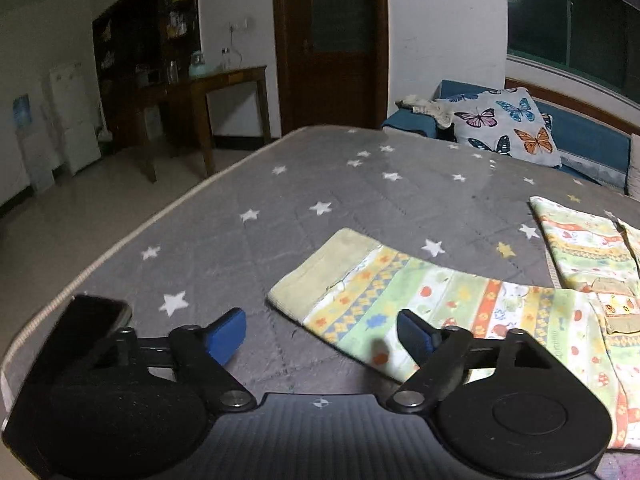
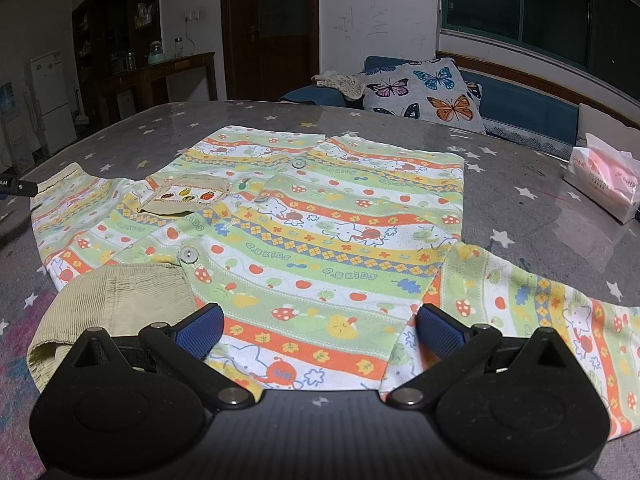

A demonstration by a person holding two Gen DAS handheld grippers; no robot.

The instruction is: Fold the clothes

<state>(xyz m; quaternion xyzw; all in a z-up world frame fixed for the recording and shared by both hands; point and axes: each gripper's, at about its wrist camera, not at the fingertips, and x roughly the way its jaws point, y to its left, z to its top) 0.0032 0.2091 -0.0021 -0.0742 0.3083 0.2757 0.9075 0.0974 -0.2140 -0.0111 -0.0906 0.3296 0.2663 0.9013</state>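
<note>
Striped child's shirt point(image 2: 320, 232) lies flat, front up, on the star-print table cover point(image 2: 540, 208), both sleeves out sideways. Left gripper point(image 1: 320, 336) hovers by the left sleeve point(image 1: 360, 292), fingers spread, empty. Right gripper point(image 2: 320, 332) hangs over the collar end, likewise spread. Any fold here: pinch both layers at the edge.

You're in a lived-in home room: a blue sofa point(image 2: 532, 114) with a butterfly cushion point(image 2: 424, 94), a wooden door point(image 2: 270, 28), dark shelving point(image 1: 136, 36), a white fridge point(image 2: 50, 100), and a star-patterned cover point(image 1: 320, 184) underneath it all.
</note>
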